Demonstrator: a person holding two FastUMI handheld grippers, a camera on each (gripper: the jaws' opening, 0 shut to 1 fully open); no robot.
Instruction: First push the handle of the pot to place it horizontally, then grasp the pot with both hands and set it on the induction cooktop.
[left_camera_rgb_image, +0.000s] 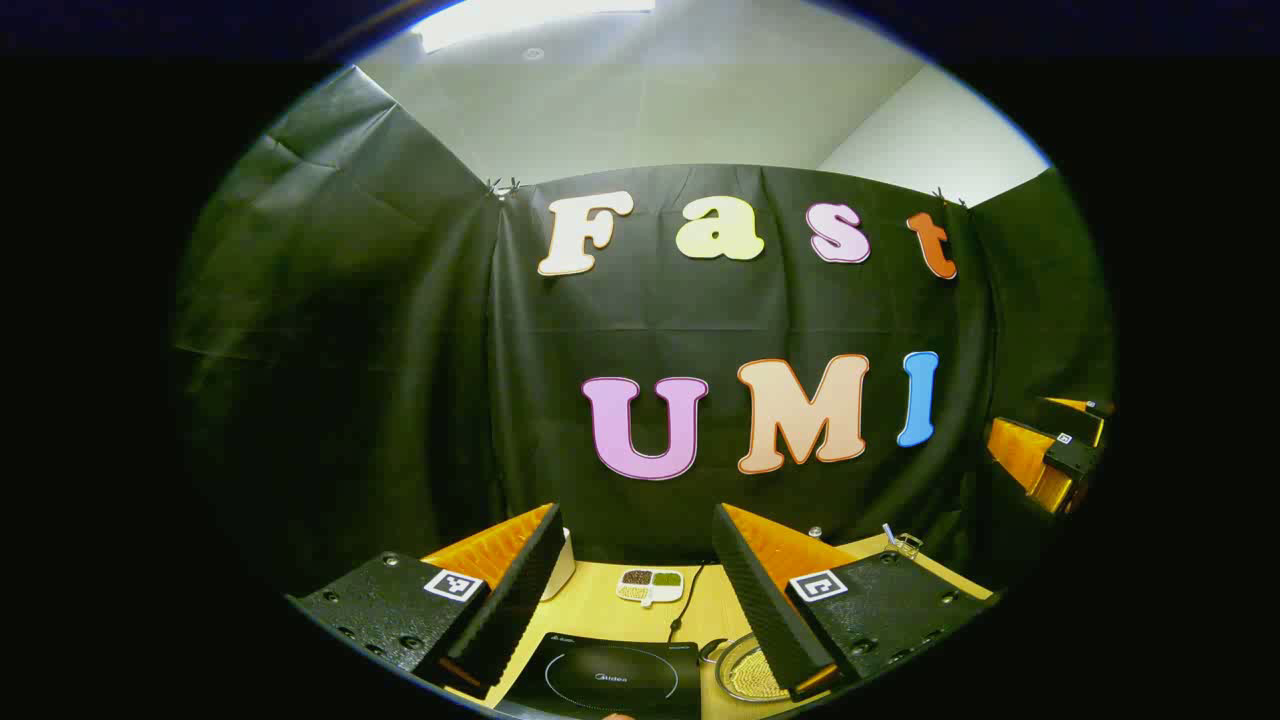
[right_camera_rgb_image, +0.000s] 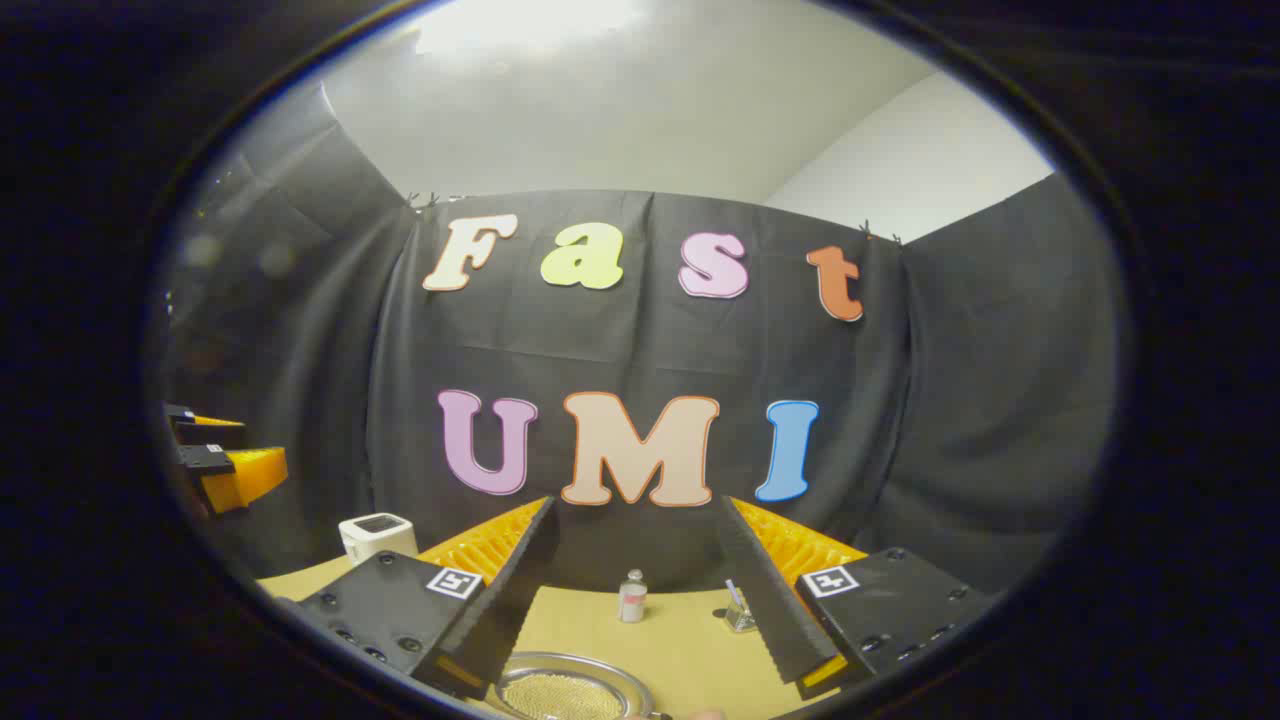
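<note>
Here, pot (right_camera_rgb_image: 565, 692) holds yellow grains – divided dish (left_camera_rgb_image: 650, 584) holds beans – both grippers' fingers apart.

Both views are taken from above the near edge of the tabletop (left_camera_rgb_image: 600, 610), level and facing the back wall. The left gripper view is set over the induction cooktop (left_camera_rgb_image: 610, 677), with the pot (left_camera_rgb_image: 745, 672) at lower right. The right gripper view is set further right, directly above the pot (right_camera_rgb_image: 570, 692). The pot and the back wall are shared.
</note>
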